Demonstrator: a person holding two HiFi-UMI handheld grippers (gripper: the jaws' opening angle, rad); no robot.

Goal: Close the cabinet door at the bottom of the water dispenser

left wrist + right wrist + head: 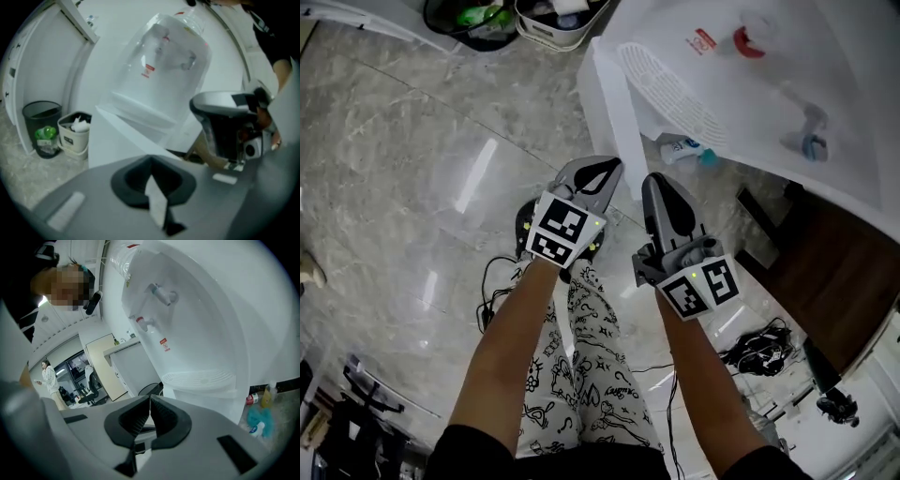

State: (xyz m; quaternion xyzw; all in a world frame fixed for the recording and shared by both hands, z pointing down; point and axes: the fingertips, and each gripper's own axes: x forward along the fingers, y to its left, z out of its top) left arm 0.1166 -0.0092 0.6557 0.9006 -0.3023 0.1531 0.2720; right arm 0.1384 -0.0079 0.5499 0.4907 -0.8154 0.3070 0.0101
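Both grippers hang side by side over the marble floor (pixel 412 141), close to the water dispenser (pixel 787 84). The left gripper (pixel 602 169) has its fingers clenched on nothing, and so does the right gripper (pixel 661 185). The white cabinet door (pixel 607 103) below the drip tray (pixel 670 89) stands swung outward, just ahead of the left gripper.

The open cabinet door (pixel 611 112) stands edge-on just beyond my left gripper (pixel 602 169), a white wall splitting the way ahead. Left of it the marble floor (pixel 412 159) is free as far as the black bin (pixel 469 23) and white bin (pixel 553 23) at the far edge. To its right, beyond my right gripper (pixel 664 183), bottles (pixel 686 148) lie on the floor and the water dispenser (pixel 787 84) fills the far right. Cables (pixel 759 347) trail near my legs.
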